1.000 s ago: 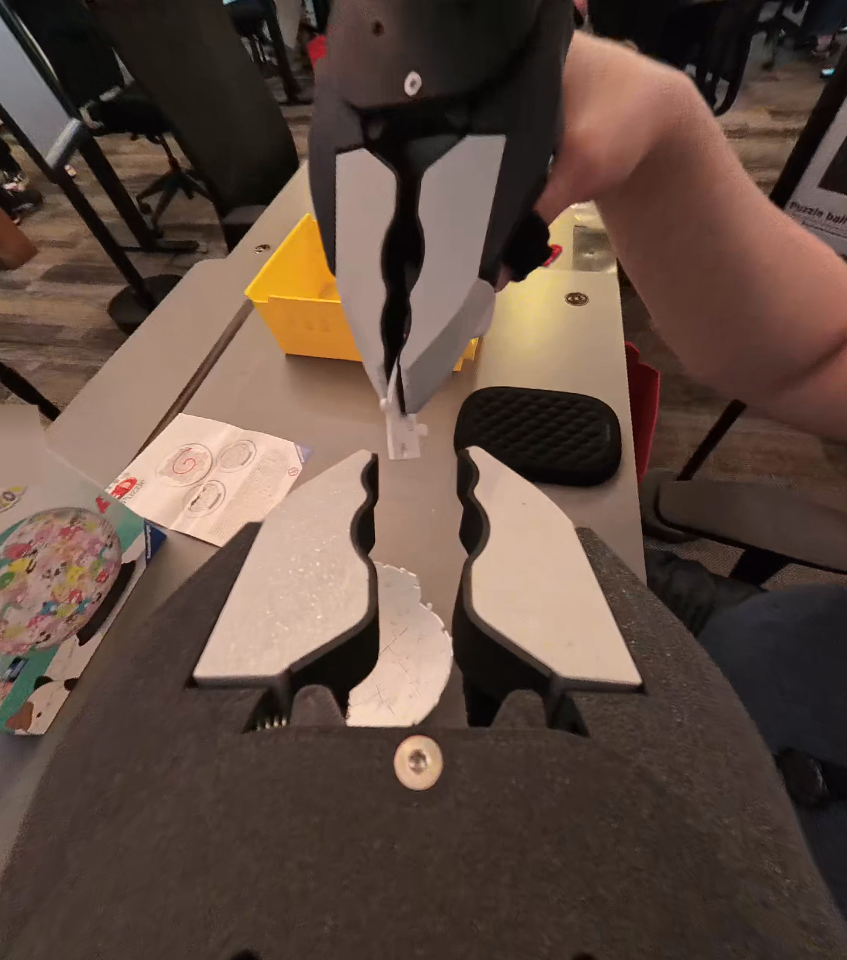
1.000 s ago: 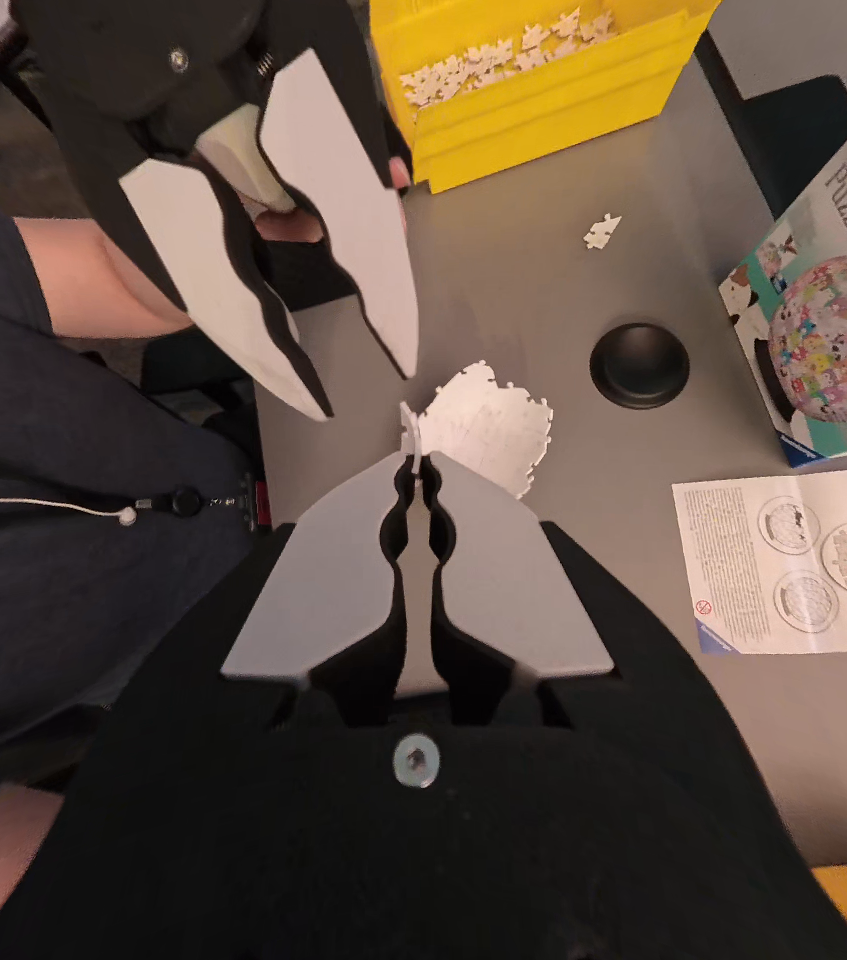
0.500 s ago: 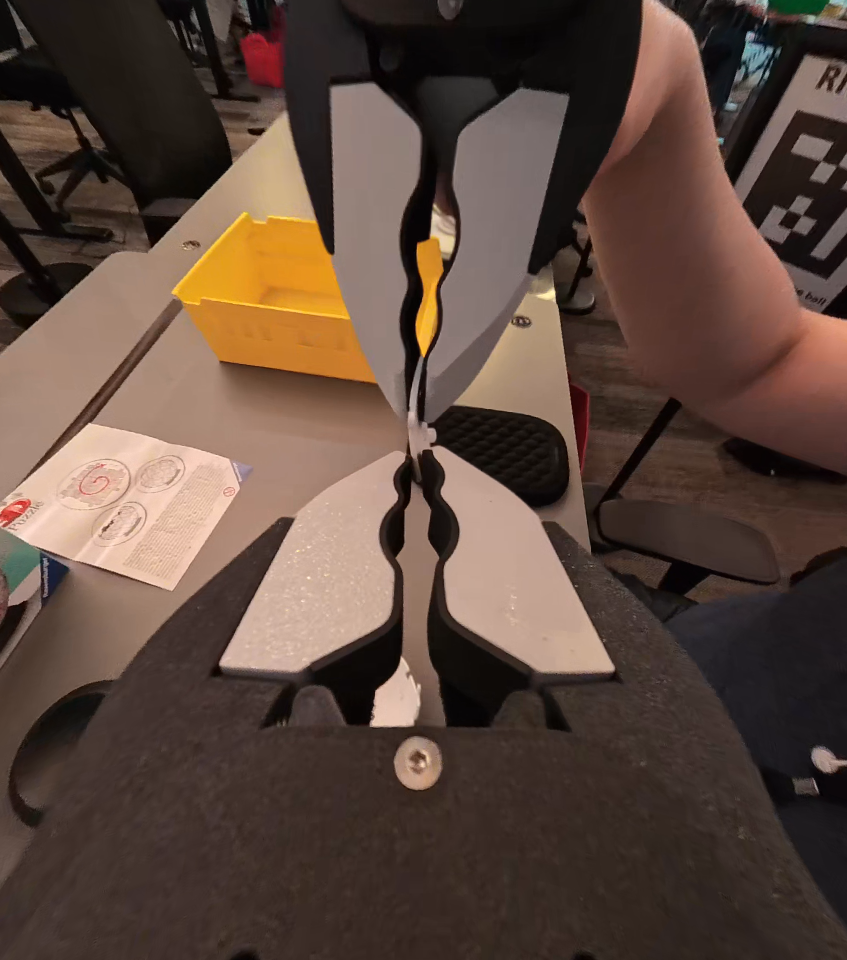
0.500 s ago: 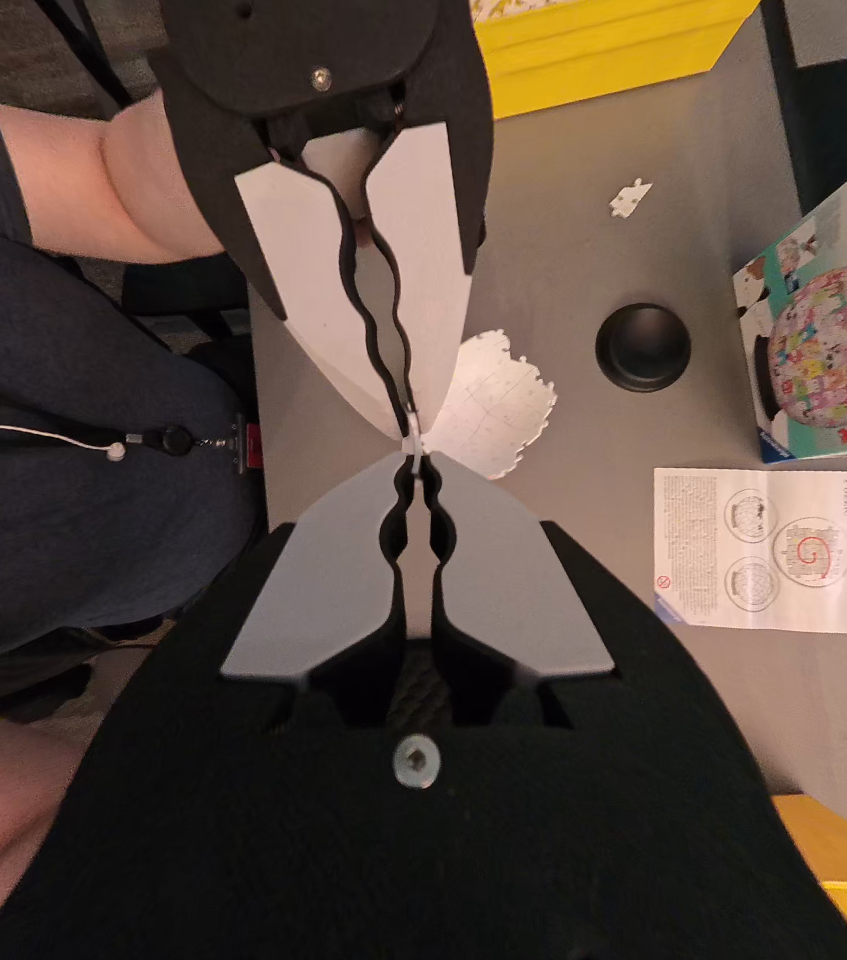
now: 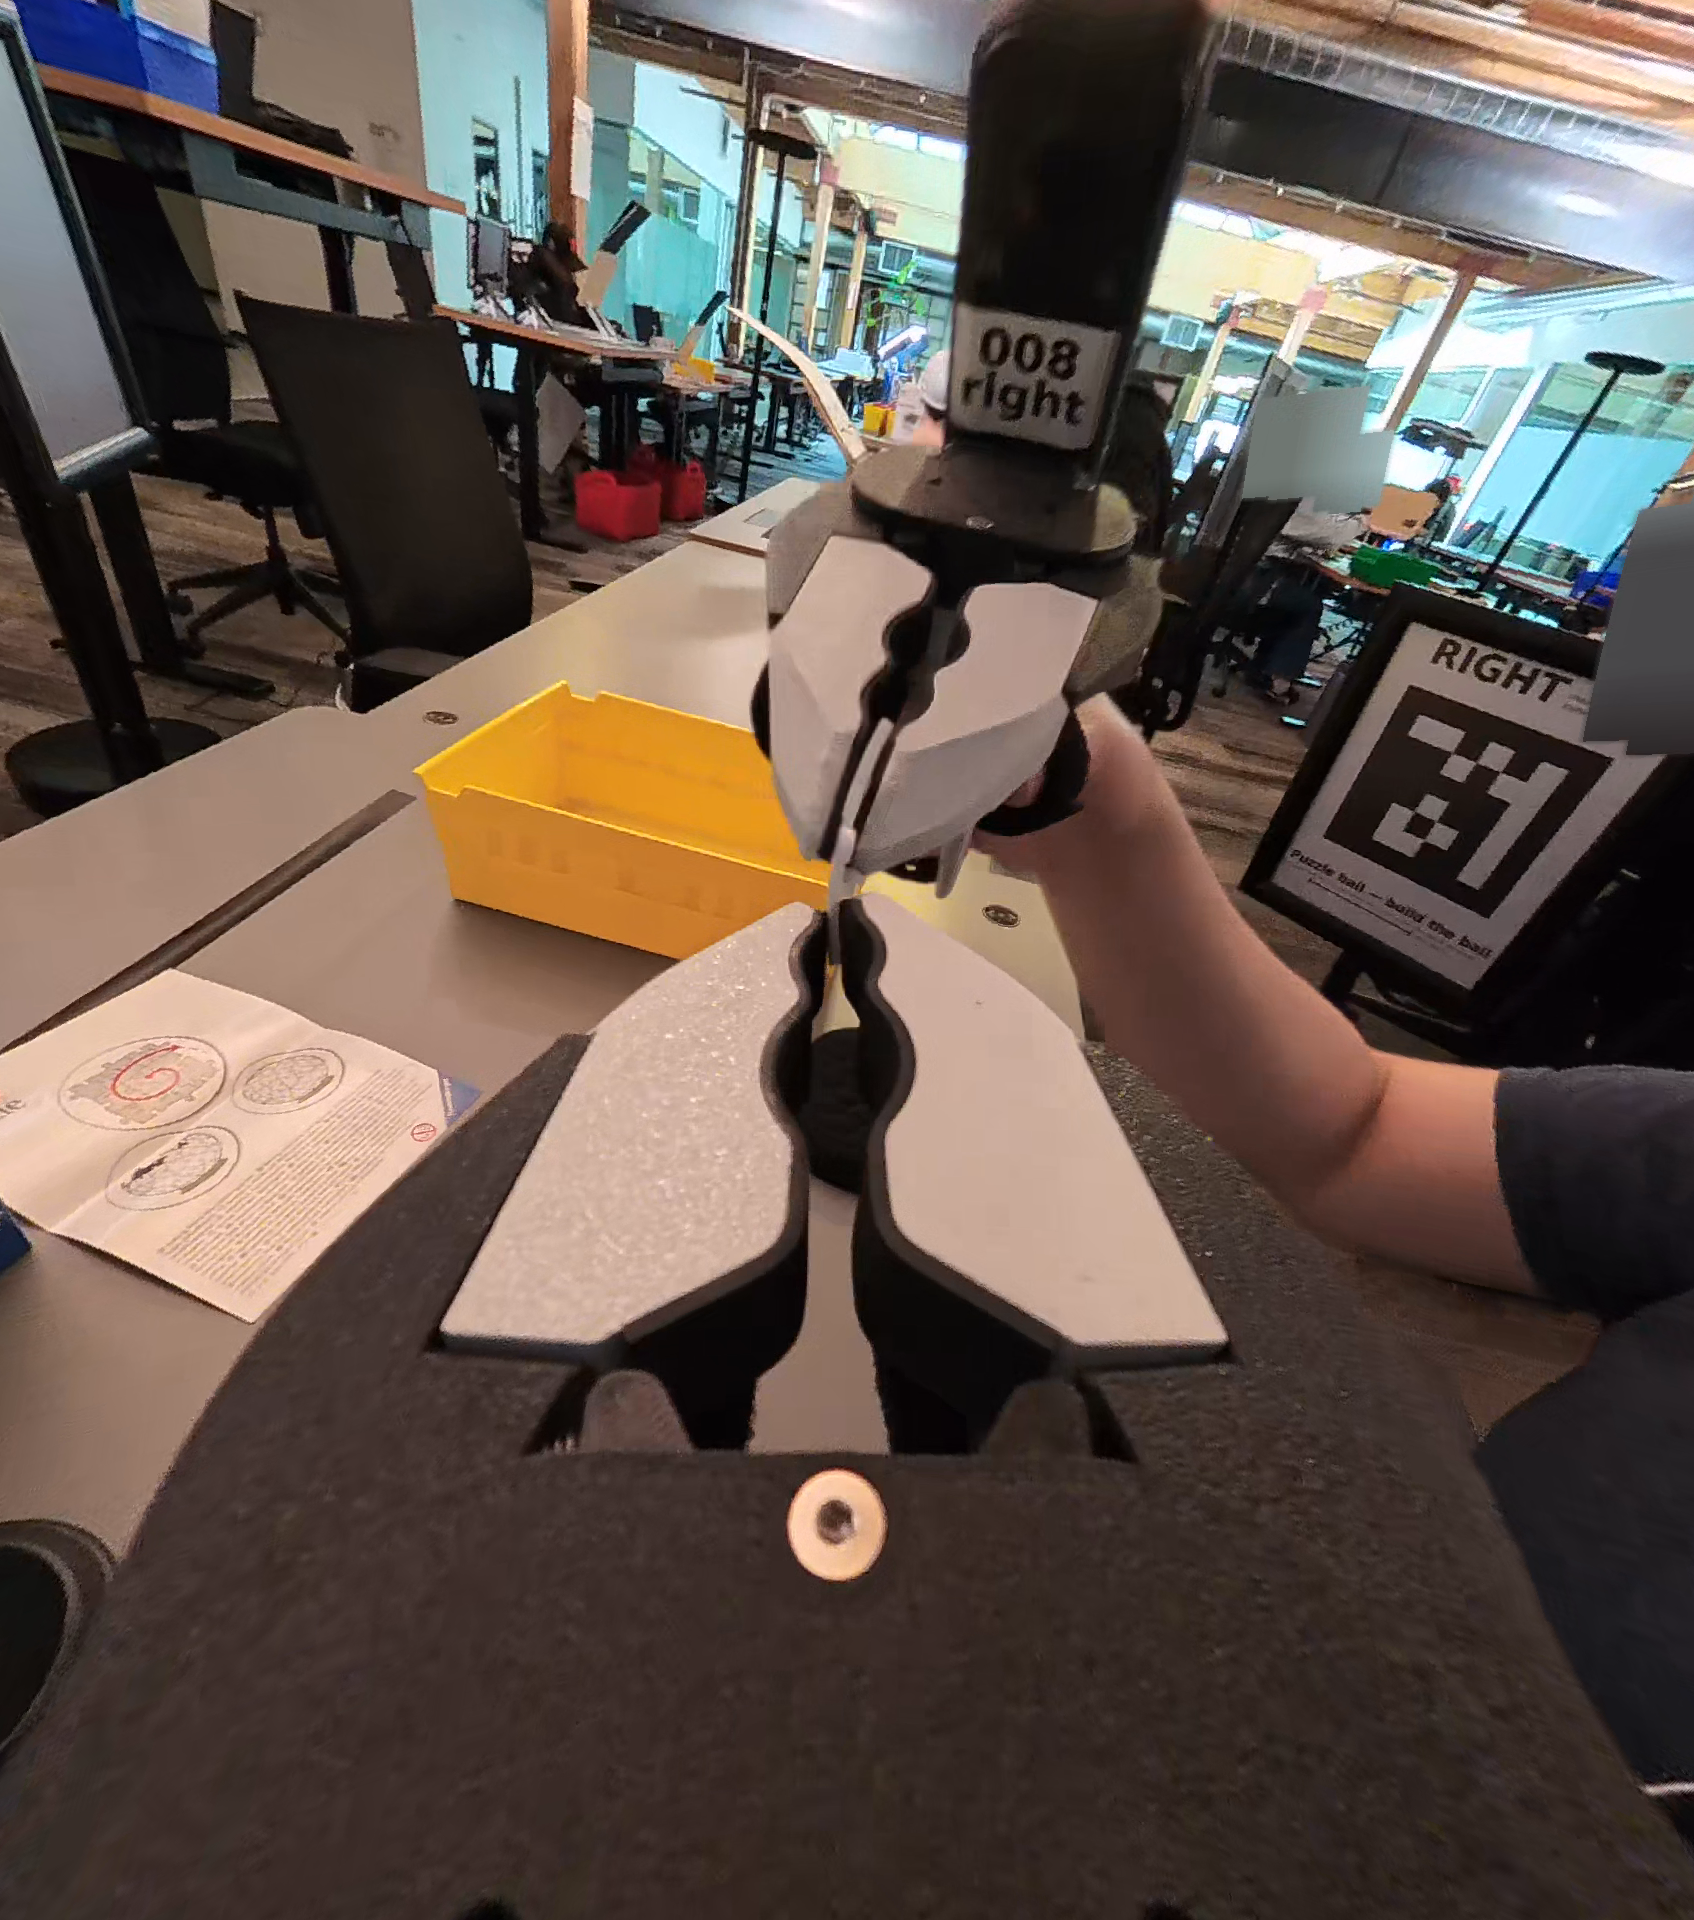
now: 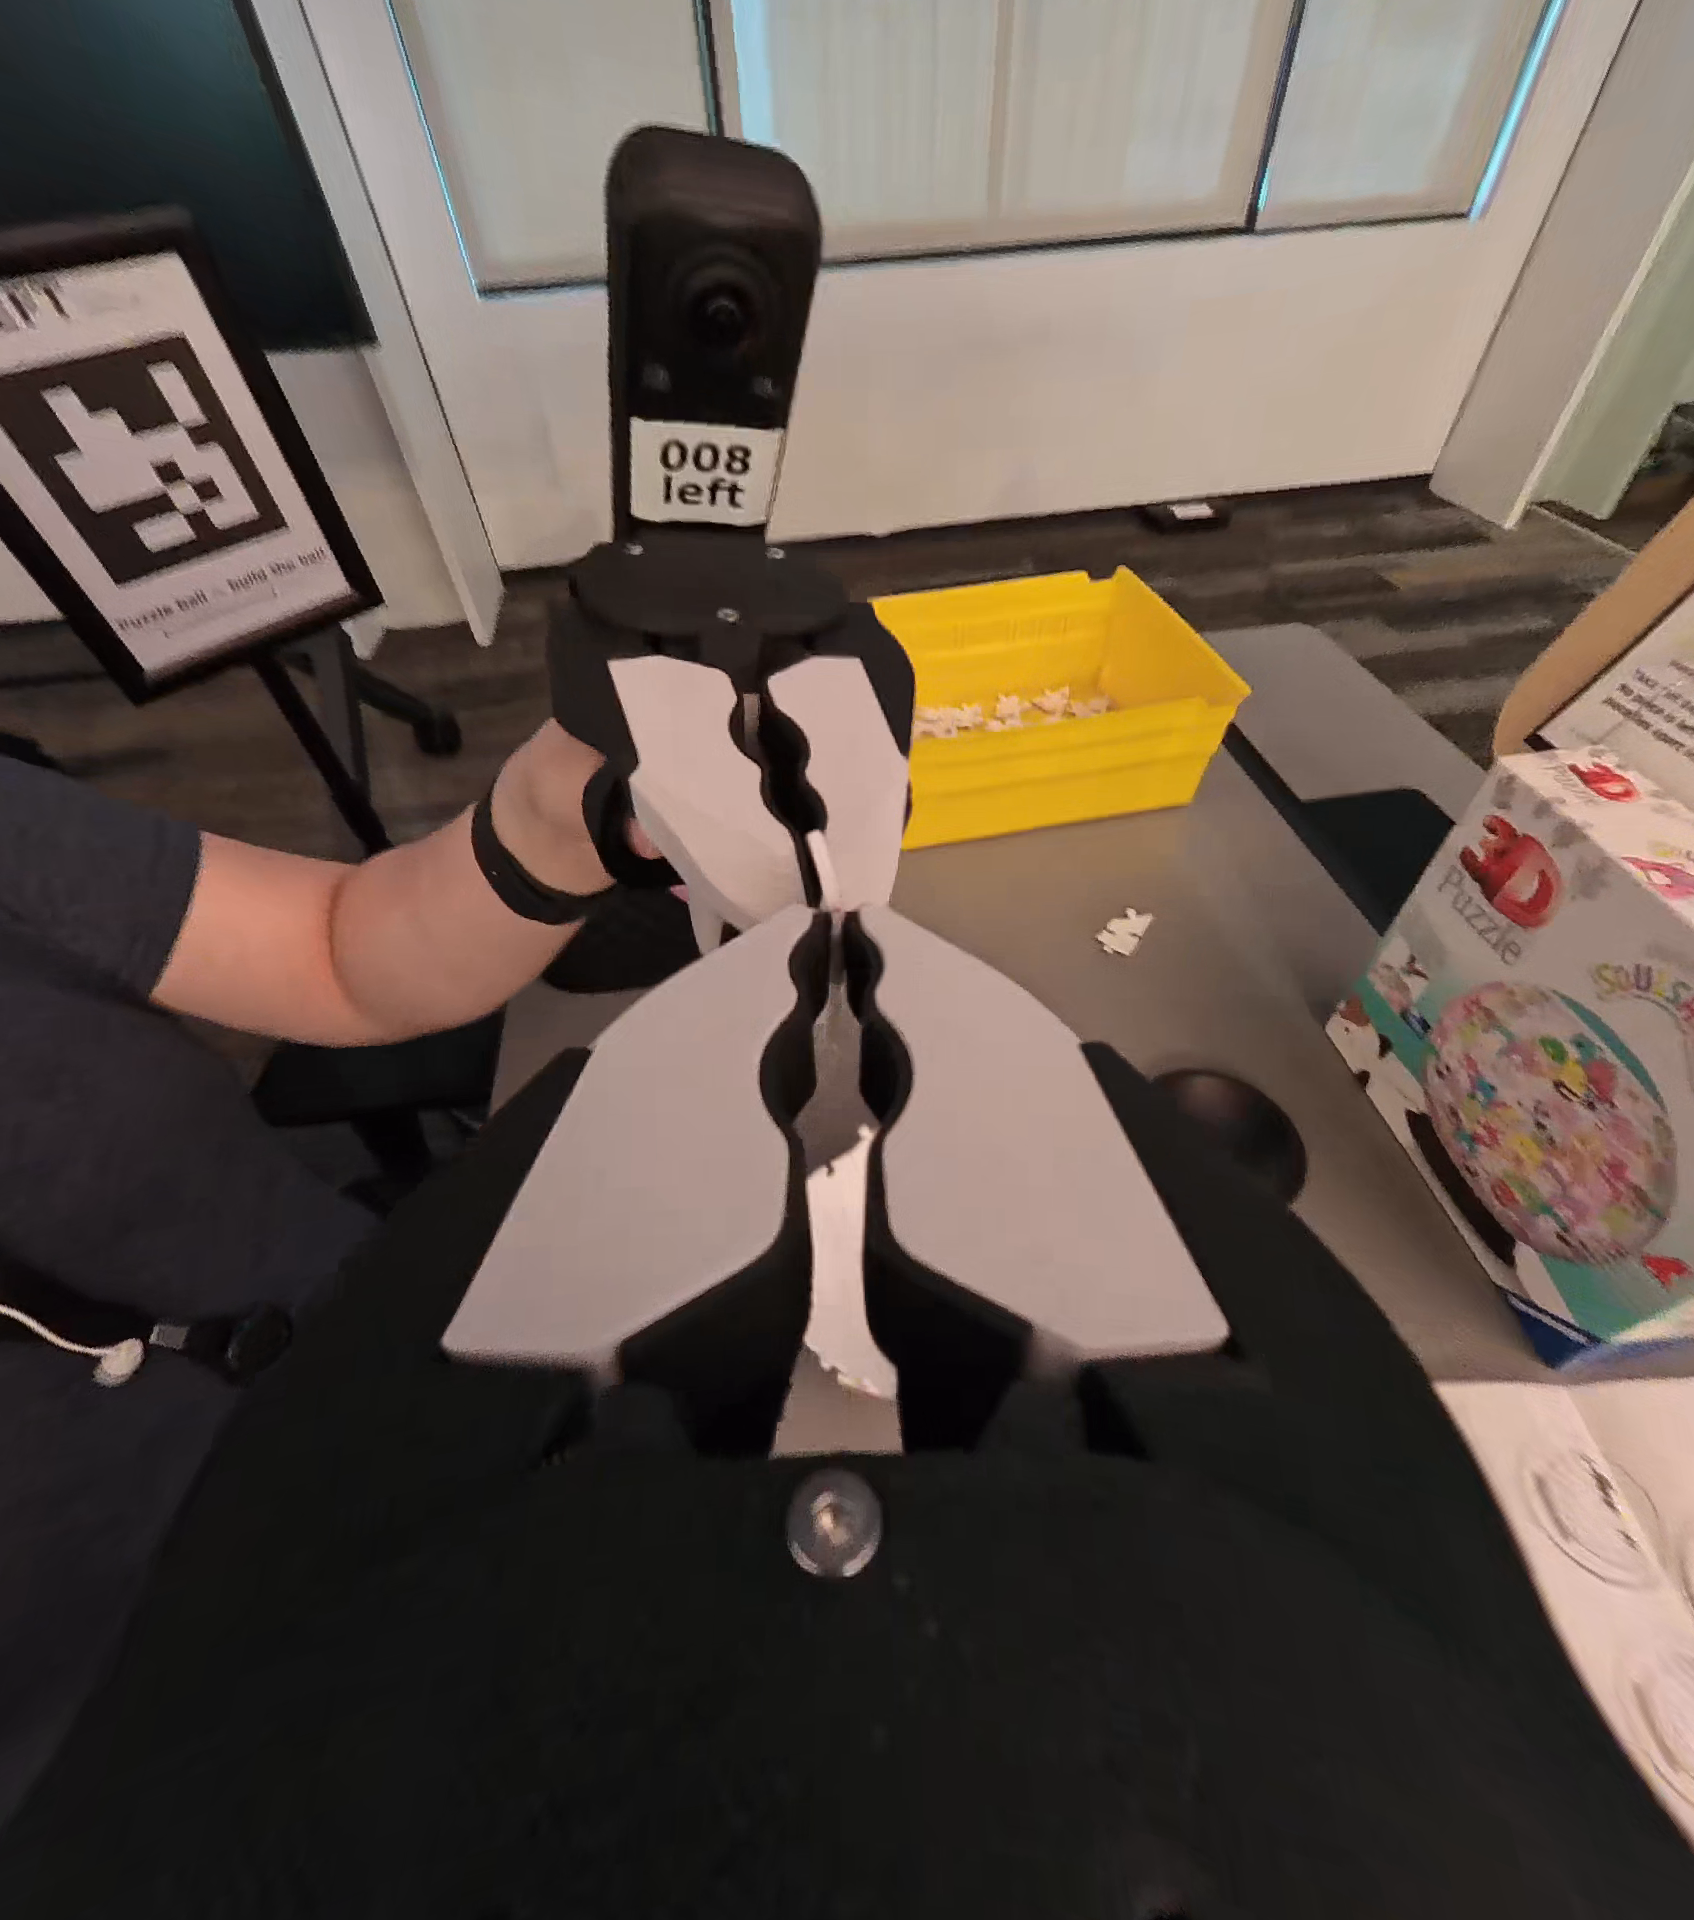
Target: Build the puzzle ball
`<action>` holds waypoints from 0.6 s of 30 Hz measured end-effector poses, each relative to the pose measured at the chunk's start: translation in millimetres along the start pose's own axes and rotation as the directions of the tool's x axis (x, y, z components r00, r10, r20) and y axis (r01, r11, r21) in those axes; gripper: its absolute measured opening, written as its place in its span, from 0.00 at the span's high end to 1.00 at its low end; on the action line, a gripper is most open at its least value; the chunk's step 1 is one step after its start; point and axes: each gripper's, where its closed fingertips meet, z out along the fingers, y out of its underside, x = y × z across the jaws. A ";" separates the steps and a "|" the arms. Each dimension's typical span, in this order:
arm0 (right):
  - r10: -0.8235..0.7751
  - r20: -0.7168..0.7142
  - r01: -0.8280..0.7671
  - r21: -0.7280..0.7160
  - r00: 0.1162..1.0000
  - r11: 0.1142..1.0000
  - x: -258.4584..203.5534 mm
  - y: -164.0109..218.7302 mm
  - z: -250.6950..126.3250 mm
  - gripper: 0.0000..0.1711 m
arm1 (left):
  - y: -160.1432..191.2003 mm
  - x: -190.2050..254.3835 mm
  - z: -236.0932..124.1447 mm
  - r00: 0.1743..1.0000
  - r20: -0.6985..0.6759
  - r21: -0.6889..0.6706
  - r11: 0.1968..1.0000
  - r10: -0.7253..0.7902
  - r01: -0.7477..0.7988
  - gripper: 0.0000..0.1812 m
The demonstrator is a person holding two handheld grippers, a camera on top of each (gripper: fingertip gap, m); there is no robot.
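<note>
White plastic, thin and edge-on: a small white puzzle piece (image 5: 838, 878) is pinched between the tips of two hand-held claws raised above the grey desk (image 5: 199, 894), the left claw (image 5: 835, 920) squeezed nearly together on its near end and the right claw (image 5: 848, 852), tilted down from the far side, squeezed on its far end. In the right wrist view the left claw (image 6: 819, 868) and right claw (image 6: 835, 925) meet tip to tip, with the white, partly assembled curved section of the ball (image 6: 838, 1262) lying on the desk below them. A yellow plastic bin (image 6: 1061, 727) of loose pieces sits far on the desk, one stray white piece (image 6: 1125, 928) just in front of it. This looks like a handover or regrip; done well, one claw should probably release only once the other has a firm, square hold, keeping the piece's tabs clear for fitting.
</note>
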 end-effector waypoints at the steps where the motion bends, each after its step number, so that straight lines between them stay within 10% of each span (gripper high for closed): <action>1: 0.015 0.020 -0.015 0.013 1.000 1.000 -0.9 2.0 0.8 0.98 | 2.3 0.4 -0.7 1.000 -0.014 -0.008 1.000 -0.008 0.008 0.99; 9: 0.164 0.011 -0.164 0.062 0.986 0.984 27.7 48.3 2.0 0.98 | 62.9 -60.4 -32.1 0.964 0.251 -0.239 0.971 0.087 -0.026 0.81; 18: 0.351 -0.104 -0.335 0.143 0.931 0.931 80.3 117.7 -7.6 0.98 | 139.4 -114.0 -82.8 0.903 0.390 -0.158 0.953 -0.179 0.257 0.80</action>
